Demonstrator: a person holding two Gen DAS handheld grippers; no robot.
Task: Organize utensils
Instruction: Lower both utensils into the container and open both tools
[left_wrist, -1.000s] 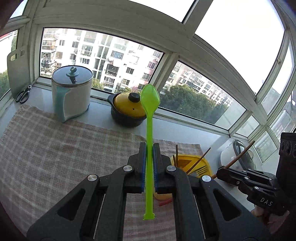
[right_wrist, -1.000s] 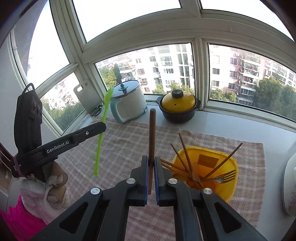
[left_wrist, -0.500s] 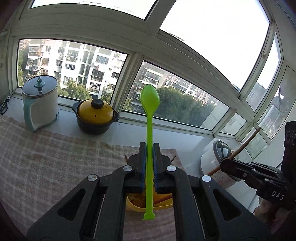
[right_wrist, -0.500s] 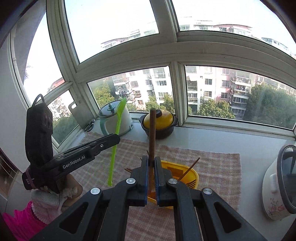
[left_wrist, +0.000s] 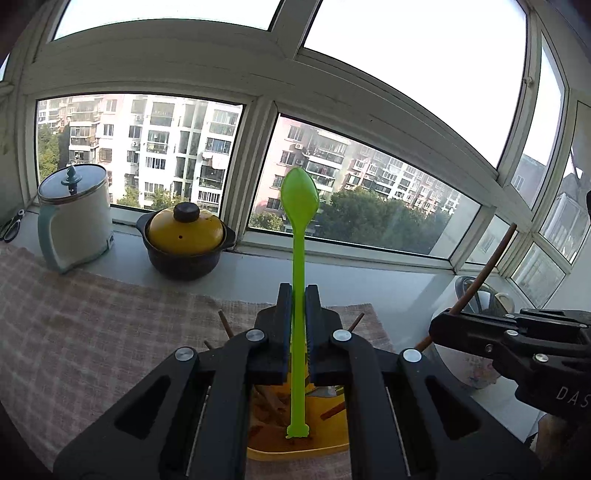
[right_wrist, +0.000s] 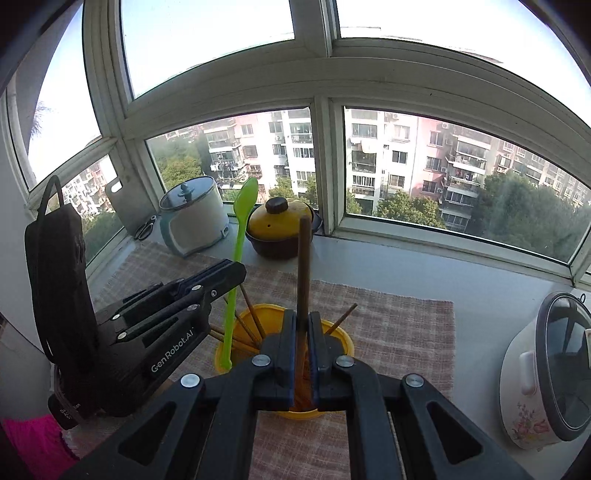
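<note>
My left gripper (left_wrist: 298, 291) is shut on a green plastic spoon (left_wrist: 298, 206), held upright with the bowl on top. The spoon's handle end hangs over the yellow utensil holder (left_wrist: 327, 435), which sits right below the fingers. My right gripper (right_wrist: 303, 317) is shut on a brown wooden stick (right_wrist: 304, 254), also upright, just above the same holder (right_wrist: 343, 338). Several chopsticks (right_wrist: 253, 319) lean inside the holder. In the right wrist view the left gripper (right_wrist: 236, 271) and its spoon (right_wrist: 242, 225) stand close on the left.
A checked cloth (left_wrist: 92, 343) lies under the holder. On the sill stand a white kettle (left_wrist: 74, 221) and a yellow-lidded black pot (left_wrist: 184, 240). A flowered rice cooker (right_wrist: 546, 373) stands at the right. Scissors (right_wrist: 146, 229) and a cutting board (right_wrist: 122, 206) sit at the far left corner.
Both grippers have moved in over the yellow holder, which now lies beneath their fingers. The left gripper swung rightward with the spoon. Both grips are unchanged.
</note>
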